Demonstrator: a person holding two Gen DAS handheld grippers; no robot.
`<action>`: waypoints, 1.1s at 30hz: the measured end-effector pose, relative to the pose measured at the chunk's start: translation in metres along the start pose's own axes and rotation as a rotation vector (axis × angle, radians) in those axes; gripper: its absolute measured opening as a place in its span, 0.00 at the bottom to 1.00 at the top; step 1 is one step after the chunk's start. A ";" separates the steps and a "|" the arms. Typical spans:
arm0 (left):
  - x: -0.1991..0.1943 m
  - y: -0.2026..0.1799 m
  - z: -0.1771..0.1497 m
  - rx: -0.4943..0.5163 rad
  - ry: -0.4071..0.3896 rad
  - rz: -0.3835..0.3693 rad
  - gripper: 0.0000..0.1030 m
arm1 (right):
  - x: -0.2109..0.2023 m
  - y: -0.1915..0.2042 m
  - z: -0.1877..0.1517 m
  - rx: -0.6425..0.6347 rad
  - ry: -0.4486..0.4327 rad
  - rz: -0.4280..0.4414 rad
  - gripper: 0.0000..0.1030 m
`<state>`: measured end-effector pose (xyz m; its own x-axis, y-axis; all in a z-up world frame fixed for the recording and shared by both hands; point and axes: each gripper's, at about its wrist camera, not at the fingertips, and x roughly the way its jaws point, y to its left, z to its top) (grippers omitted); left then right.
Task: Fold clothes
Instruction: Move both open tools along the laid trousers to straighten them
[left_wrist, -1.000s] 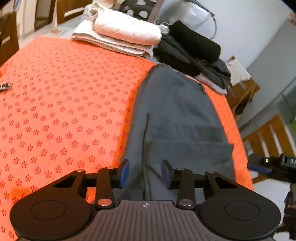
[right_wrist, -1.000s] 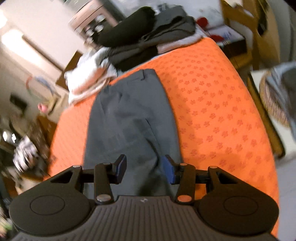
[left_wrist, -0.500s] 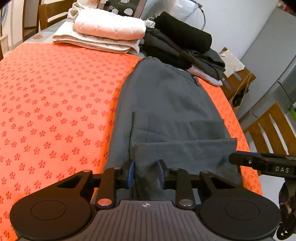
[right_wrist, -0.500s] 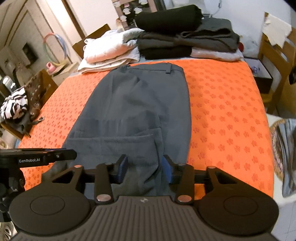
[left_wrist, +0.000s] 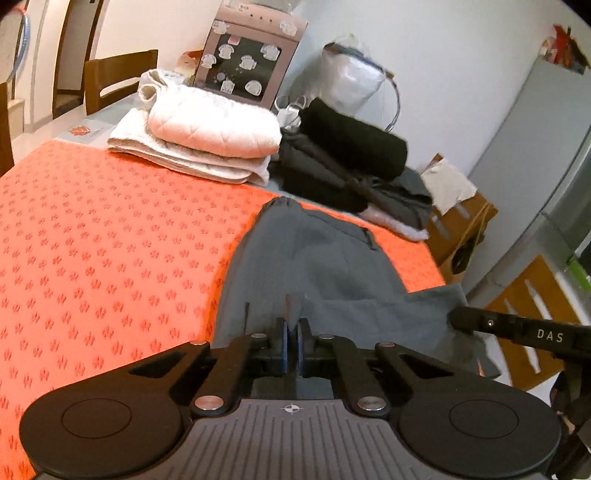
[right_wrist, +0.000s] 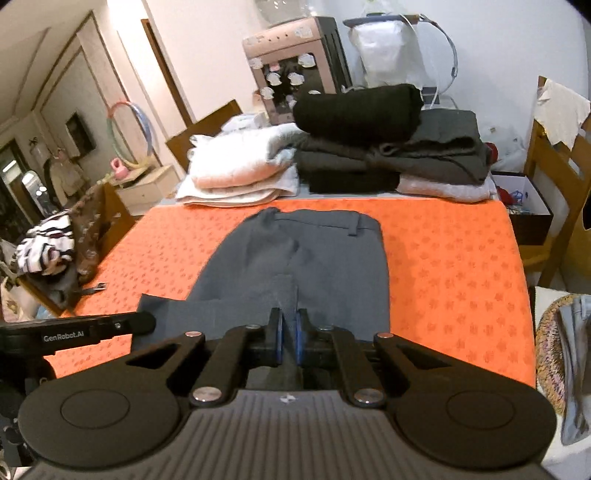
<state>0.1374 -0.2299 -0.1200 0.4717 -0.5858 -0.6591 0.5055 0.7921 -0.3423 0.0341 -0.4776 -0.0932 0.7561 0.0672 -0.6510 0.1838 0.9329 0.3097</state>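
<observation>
Grey trousers (left_wrist: 314, 258) (right_wrist: 306, 254) lie lengthwise on the orange tablecloth (left_wrist: 92, 240), waistband at the far end. My left gripper (left_wrist: 293, 328) is shut on the near end of the trousers, with grey cloth pinched between its blue pads. My right gripper (right_wrist: 289, 321) is at the same near end; its jaws are closing with grey cloth between the pads. The near end of the cloth is raised off the table between the two grippers. Each gripper shows in the other's view: the right gripper (left_wrist: 517, 328) at the right edge, the left gripper (right_wrist: 74, 328) at the left edge.
At the table's far end sit a stack of folded white clothes (left_wrist: 207, 136) and a pile of folded dark clothes (left_wrist: 351, 162). Wooden chairs (left_wrist: 535, 295) stand to the right. A woven basket (right_wrist: 550, 354) with grey cloth is beside the table.
Both grippers went from open to pinching the near end of the trousers. That end has risen slightly off the cloth, and both views now show more of the room beyond the table.
</observation>
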 end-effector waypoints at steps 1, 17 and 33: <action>0.009 0.002 -0.001 0.004 0.018 0.011 0.07 | 0.010 -0.004 -0.001 -0.001 0.017 -0.012 0.08; -0.082 0.010 -0.005 -0.006 -0.102 0.027 0.24 | -0.063 -0.012 -0.017 -0.081 -0.034 -0.002 0.35; -0.205 -0.013 -0.168 0.034 -0.038 0.124 0.29 | -0.186 -0.004 -0.170 -0.137 0.125 0.210 0.36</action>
<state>-0.0875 -0.0915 -0.0929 0.5589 -0.4902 -0.6688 0.4657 0.8529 -0.2360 -0.2140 -0.4337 -0.0915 0.6837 0.2989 -0.6658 -0.0617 0.9327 0.3553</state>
